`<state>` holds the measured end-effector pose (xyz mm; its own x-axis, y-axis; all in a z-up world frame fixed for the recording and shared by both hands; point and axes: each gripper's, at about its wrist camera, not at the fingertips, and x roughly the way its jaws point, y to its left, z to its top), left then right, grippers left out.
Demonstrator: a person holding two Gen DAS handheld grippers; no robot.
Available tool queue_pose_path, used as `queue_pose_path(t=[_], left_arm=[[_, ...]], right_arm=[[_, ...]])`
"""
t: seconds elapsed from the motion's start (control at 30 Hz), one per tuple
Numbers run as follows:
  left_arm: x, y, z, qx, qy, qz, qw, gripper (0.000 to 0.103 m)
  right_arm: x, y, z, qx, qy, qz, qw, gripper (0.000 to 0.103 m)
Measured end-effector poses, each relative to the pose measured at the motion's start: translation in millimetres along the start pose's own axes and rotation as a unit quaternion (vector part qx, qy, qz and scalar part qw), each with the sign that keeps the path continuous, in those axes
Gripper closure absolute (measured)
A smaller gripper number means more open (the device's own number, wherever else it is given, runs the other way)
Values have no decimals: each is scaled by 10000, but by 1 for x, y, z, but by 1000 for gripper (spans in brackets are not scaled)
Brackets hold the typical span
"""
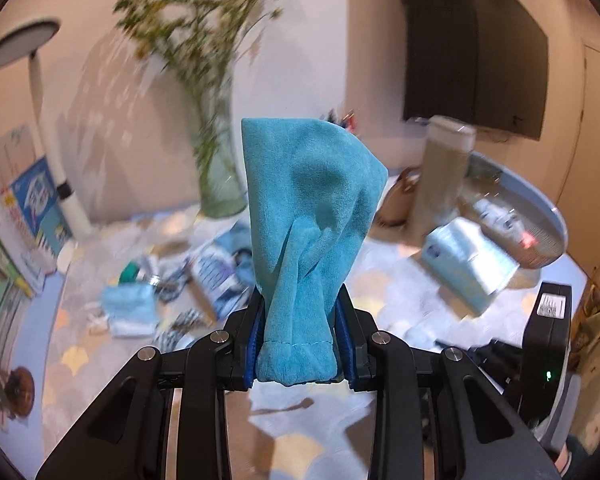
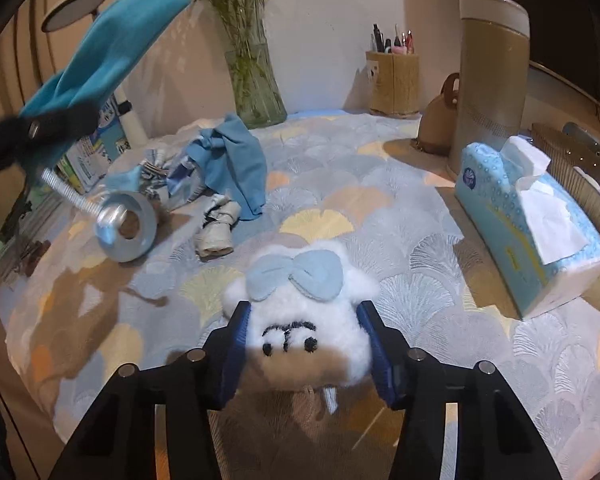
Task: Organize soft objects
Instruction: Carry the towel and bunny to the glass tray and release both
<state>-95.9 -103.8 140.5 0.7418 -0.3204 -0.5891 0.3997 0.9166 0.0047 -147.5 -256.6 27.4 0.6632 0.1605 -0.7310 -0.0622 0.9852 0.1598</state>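
1. Jaws of the left gripper [image 1: 300,332] pinch the hemmed end of a turquoise microfibre cloth [image 1: 308,216]; the blue pads press into the fabric on both sides, and the rest of the cloth stands up ahead of the fingers, clear of the table.
2. Jaws of the right gripper [image 2: 304,344] stand one on each side of a white plush toy [image 2: 300,316] with a pale blue bow [image 2: 292,276] and a stitched black face. Both blue pads lie against the fur, so the toy is gripped. It rests low over the tablecloth [image 2: 380,200], which has a fan pattern.
3. From the right wrist view, the left gripper [image 2: 40,128] hangs at upper left, above the table, with the turquoise cloth [image 2: 112,48] trailing up and to the right of it.
4. Beyond the toy lies a pile of soft items: a blue cloth [image 2: 236,160] knotted and crumpled, striped fabric pieces and a rolled pale sock [image 2: 218,226].
5. Near that pile lies a metal ring with a threaded bolt [image 2: 124,228].
6. Right of the toy stands a blue tissue pack [image 2: 528,216], with white tissue pulled out at the top.
7. Along the back edge stand a glass vase [image 2: 256,80] with green stems, a pen holder [image 2: 392,80] and a tall beige cylinder [image 2: 492,68].
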Motion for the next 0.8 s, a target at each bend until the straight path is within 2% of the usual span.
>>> queue_pose_path(t=[0.07,0.13,0.23,0.37,0.47,0.5,0.53,0.6,0.67,0.73,0.8], left_arm=[[-5,-18,14,91,-106,-155,9998,74],[-6,-34,26,217,-163,-291,9992,74],[-2,-70,52,514,-256,-591,9966,74],[19,-135,84,1020,-287,-1188,9872,74],[40,-171,97,1062,-40,-1627,9809,74],[50,-187,101,1060,66,-1859,9768,74],[56,-197,103,1093,92,-1941,9748,74],[75,-225,107,1286,103,-1892,9734,74],[98,-242,110,1300,305,-1880,9731,73],[122,-255,114,1164,578,-1935,9724,73],[140,-266,118,1134,665,-1935,9723,73]], right_arm=[[-18,-6,4,123,-175,189,9996,51],[-48,-17,12,228,-547,242,9979,51],[-89,-45,27,375,-1060,-76,9936,51],[-131,-105,40,906,-1626,-461,9814,51],[-156,-157,45,1515,-1934,-690,9669,51],[-162,-172,46,1686,-1996,-804,9619,51],[-167,-188,47,1838,-2037,-954,9569,51],[-169,-217,49,2119,-2033,-1213,9482,51],[-166,-247,53,2460,-1965,-1390,9389,51],[-159,-273,54,2813,-1828,-1452,9308,51],[-153,-294,56,3171,-1740,-1419,9214,50]])
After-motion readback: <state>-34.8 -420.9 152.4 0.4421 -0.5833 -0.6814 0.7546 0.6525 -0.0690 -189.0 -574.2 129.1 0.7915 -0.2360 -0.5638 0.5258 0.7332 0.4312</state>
